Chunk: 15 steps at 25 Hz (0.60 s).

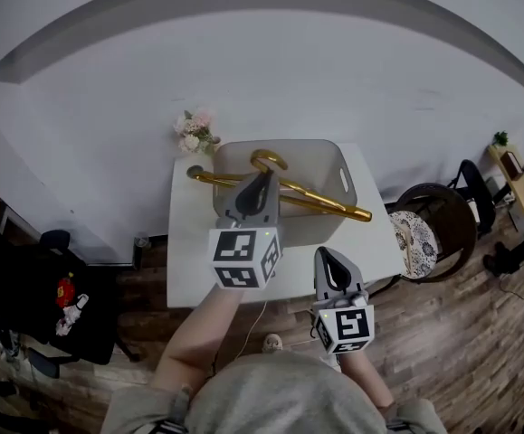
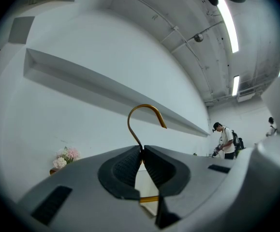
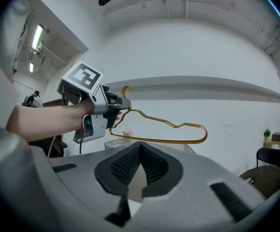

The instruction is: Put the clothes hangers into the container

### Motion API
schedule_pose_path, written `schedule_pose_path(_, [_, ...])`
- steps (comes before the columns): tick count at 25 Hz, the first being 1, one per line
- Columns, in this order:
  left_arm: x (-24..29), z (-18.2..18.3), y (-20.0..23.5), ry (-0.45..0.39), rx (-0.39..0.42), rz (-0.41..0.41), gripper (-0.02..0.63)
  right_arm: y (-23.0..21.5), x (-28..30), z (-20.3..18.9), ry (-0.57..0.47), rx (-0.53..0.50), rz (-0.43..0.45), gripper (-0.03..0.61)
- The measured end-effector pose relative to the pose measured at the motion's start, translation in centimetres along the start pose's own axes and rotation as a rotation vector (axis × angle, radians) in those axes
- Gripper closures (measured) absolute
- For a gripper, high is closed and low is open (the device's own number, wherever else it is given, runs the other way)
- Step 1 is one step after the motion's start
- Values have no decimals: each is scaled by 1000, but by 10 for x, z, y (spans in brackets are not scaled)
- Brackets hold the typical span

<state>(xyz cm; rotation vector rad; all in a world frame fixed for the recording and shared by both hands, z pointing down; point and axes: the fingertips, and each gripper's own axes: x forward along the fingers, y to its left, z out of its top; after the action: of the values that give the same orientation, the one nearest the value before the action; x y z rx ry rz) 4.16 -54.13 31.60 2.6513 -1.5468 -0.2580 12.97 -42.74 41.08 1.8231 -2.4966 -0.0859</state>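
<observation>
- The left claw (image 2: 141, 149) is pressed together on a gold wire clothes hanger (image 1: 320, 205), pinching it at the neck, right under the hook.
- The hook curls up just past this claw's tips and opens to the right in the left gripper view.
- From the pinch the hanger's body spreads out to both sides of the left claw, and the longer stretch reaches to its right.
- The grey container (image 1: 323, 153) sits just beyond and beneath the left claw, and the hanger lies across its open top in the head view. I cannot tell whether the wire touches the rim.
- The right claw (image 3: 140, 144) is pressed together too, its tips meeting with nothing between them.
- The right claw is held lower, nearer the person and to the right of the left claw, over the near right edge of the white worktop (image 1: 189, 260).
- In the right gripper view the hanger is ahead of the right claw and above it, clear of it.
- A small bunch of pink and white flowers (image 1: 194, 132) stands at the worktop's far edge, beyond and to the left of the left claw.
- A dark chair (image 1: 438, 220) stands on the wooden floor off to the right of the right claw.
- Far off to the right of the left claw, a person (image 2: 225, 140) in a white top stands by the wall.
</observation>
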Motion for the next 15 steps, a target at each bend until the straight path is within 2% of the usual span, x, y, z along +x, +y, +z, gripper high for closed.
schedule_pose_path(15, [65, -32, -5, 41, -14, -32, 588, -39, 42, -23, 30, 19, 26, 577])
